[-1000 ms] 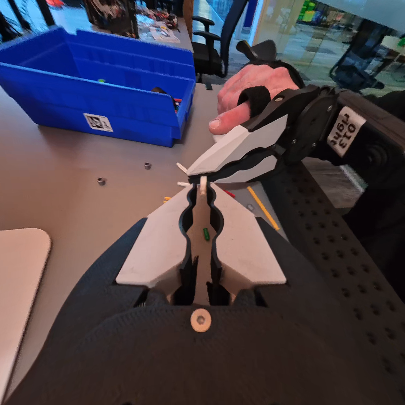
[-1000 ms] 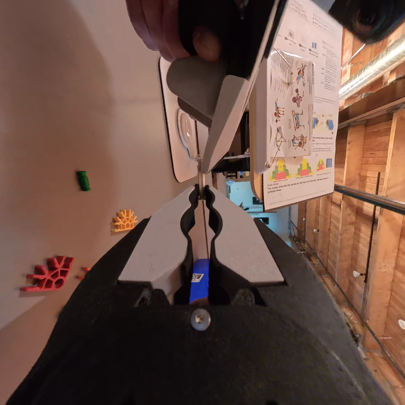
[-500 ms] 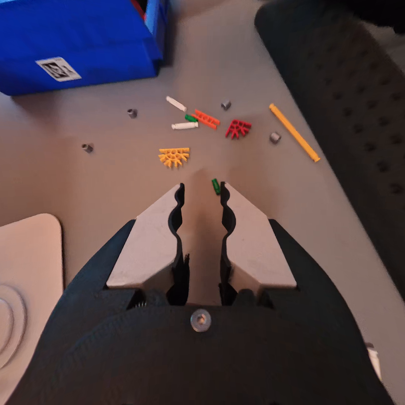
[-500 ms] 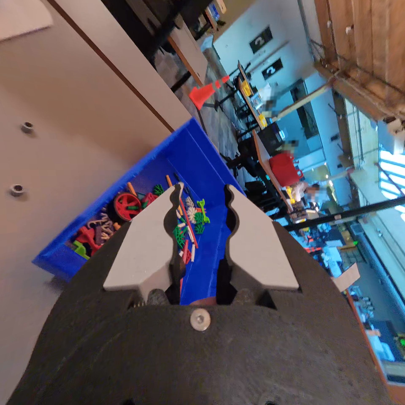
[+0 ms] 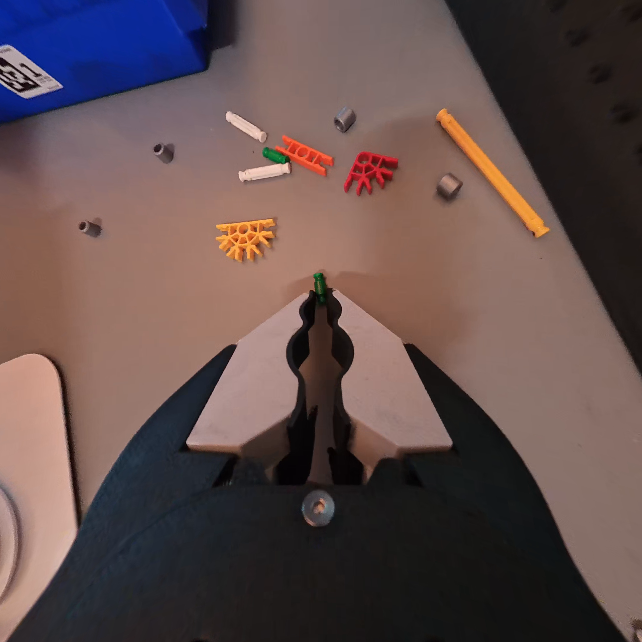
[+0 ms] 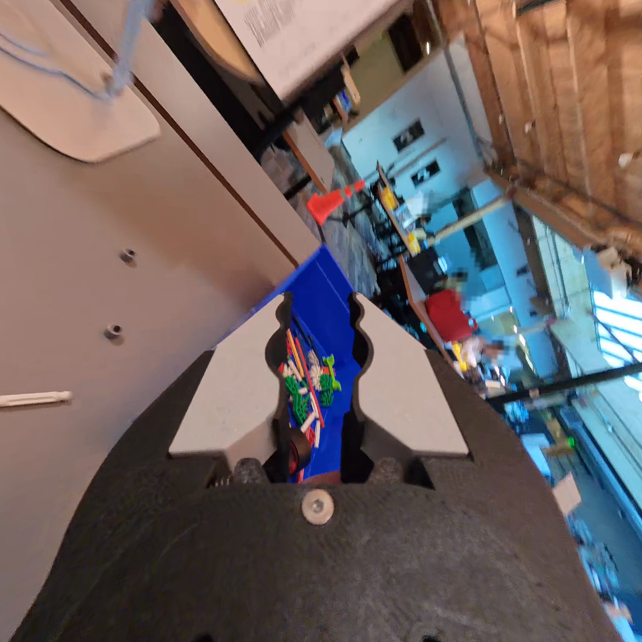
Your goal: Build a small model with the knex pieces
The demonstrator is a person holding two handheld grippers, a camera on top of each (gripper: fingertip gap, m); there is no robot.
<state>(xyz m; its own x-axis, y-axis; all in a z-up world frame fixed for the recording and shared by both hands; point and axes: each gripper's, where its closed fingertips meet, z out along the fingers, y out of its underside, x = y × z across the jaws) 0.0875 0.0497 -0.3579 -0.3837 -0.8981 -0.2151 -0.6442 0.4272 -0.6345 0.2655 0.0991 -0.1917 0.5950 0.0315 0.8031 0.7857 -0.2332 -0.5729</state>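
In the left wrist view my left gripper [image 5: 320,295] is low over the grey table [image 5: 139,312]. Its fingertips are shut on a small green rod [image 5: 319,286], which sticks out forward from the tips. Just ahead lie a yellow fan-shaped connector [image 5: 245,238], a red connector [image 5: 370,172], an orange connector [image 5: 305,154], two white rods [image 5: 264,172], another green rod [image 5: 275,155] and a long yellow rod [image 5: 490,172]. My right gripper [image 6: 319,298] is open and empty. It hangs in the air and points at the blue bin [image 6: 323,278], which holds several coloured pieces [image 6: 305,382].
The blue bin [image 5: 87,52] stands at the far left of the left wrist view. A black perforated mat [image 5: 573,104] lies at the right. A white pad [image 5: 31,434] lies at the near left. Grey spacers [image 5: 449,186] are scattered on the table, and a white rod [image 6: 34,397] lies there too. Spacing between my two grippers at the tips: around 25 cm. My left gripper is the nearer one to the yellow fan-shaped connector [image 5: 245,238]: about 6 cm, against 20 cm.
Both grippers let go of the white rod they held between them and moved apart. The left opened, dropped to the table and shut on the green rod. The right swung toward the blue bin, open.
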